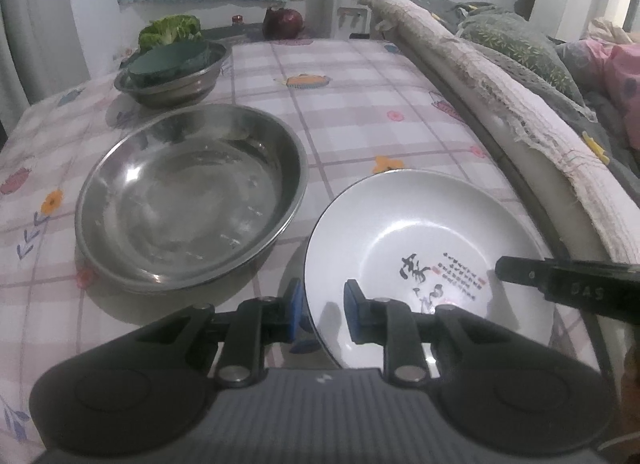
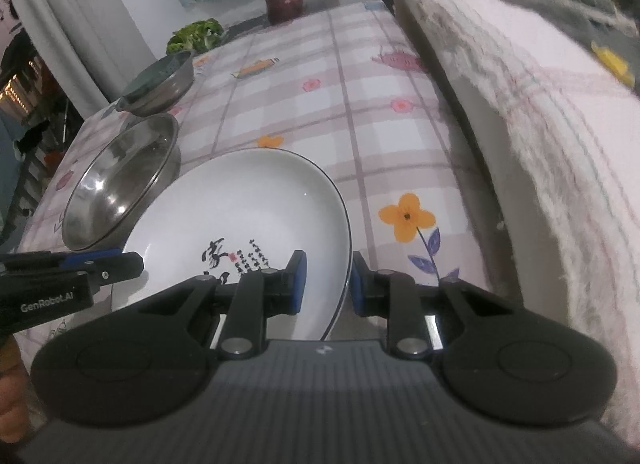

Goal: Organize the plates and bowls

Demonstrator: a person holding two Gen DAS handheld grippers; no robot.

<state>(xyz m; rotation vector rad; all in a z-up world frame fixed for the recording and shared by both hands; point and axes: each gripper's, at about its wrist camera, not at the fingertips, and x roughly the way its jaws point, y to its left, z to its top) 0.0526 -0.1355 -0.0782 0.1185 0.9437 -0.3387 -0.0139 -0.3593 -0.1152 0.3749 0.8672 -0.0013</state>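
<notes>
A white plate with black calligraphy (image 1: 424,248) (image 2: 248,223) lies near the front of the checked tablecloth. My left gripper (image 1: 322,312) straddles its left rim, blue pads on each side with a gap, not clamped. My right gripper (image 2: 327,284) straddles its right rim the same way. A large steel bowl (image 1: 192,195) (image 2: 120,179) sits left of the plate. A smaller steel bowl (image 1: 172,79) (image 2: 160,83) with a dark green dish inside stands further back.
Lettuce (image 1: 170,29) and a dark red onion (image 1: 283,23) lie at the table's far edge. A towel-covered sofa arm (image 1: 500,95) (image 2: 520,103) runs along the right side. The tablecloth (image 1: 352,103) stretches behind the plate.
</notes>
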